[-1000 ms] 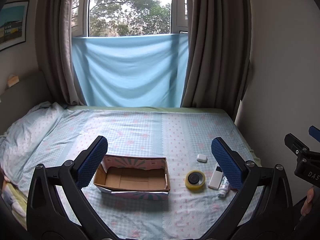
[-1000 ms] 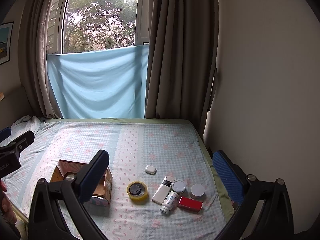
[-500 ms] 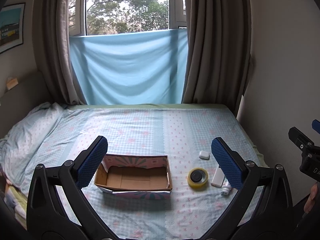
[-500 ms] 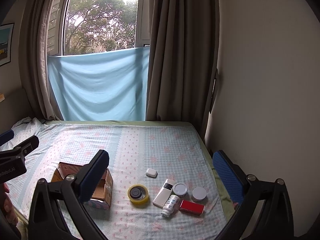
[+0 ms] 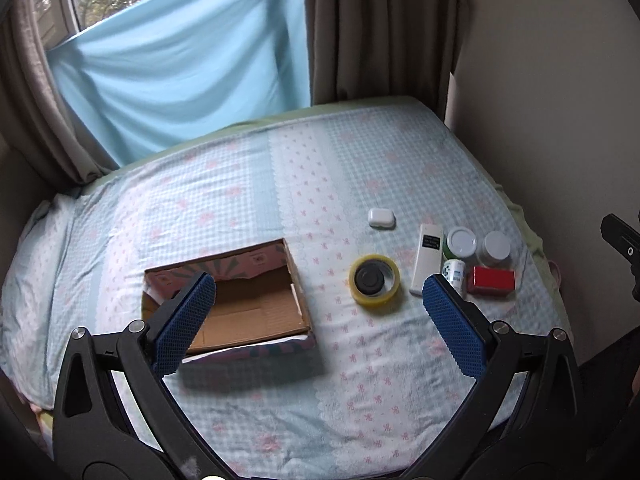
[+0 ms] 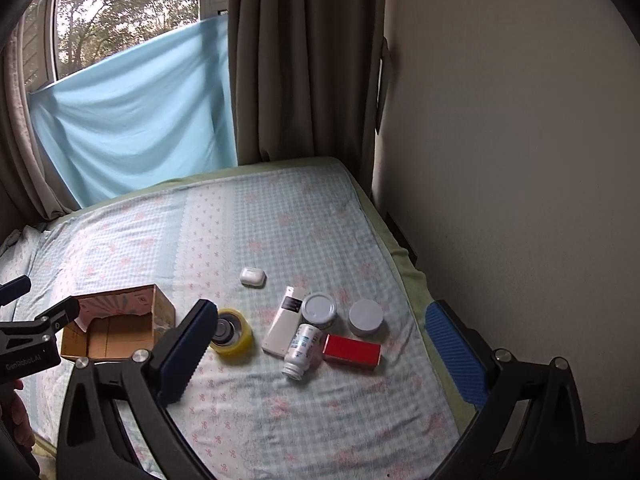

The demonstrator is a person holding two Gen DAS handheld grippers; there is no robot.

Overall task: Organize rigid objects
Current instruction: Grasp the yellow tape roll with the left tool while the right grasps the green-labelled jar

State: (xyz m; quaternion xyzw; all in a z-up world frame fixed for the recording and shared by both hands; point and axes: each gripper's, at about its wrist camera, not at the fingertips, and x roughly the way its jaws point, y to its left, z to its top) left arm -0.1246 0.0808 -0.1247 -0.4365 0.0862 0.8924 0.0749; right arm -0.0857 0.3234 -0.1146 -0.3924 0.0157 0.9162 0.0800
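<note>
An open cardboard box point(image 5: 248, 304) point(image 6: 116, 328) lies on the bed, empty inside. To its right lie a yellow tape roll point(image 5: 374, 280) point(image 6: 232, 332), a white earbud case point(image 5: 381, 218) point(image 6: 253, 277), a white remote point(image 5: 427, 258) point(image 6: 285, 326), a small white bottle on its side point(image 5: 454, 274) point(image 6: 302, 350), two white-lidded jars point(image 5: 462, 242) point(image 6: 366, 317) and a red box point(image 5: 491, 280) point(image 6: 352, 350). My left gripper point(image 5: 320, 320) is open and empty above the box and tape. My right gripper point(image 6: 326, 350) is open and empty above the bottle and red box.
The bed point(image 5: 320, 380) has a blue checked sheet. A wall point(image 6: 520, 160) runs along its right edge. Curtains and a blue cloth point(image 5: 180, 60) hang behind the bed. The left gripper's body point(image 6: 28, 344) shows at the left of the right wrist view.
Both grippers have moved forward and tilted down toward the bed; the box and objects now look larger and closer. Both stay open and empty.
</note>
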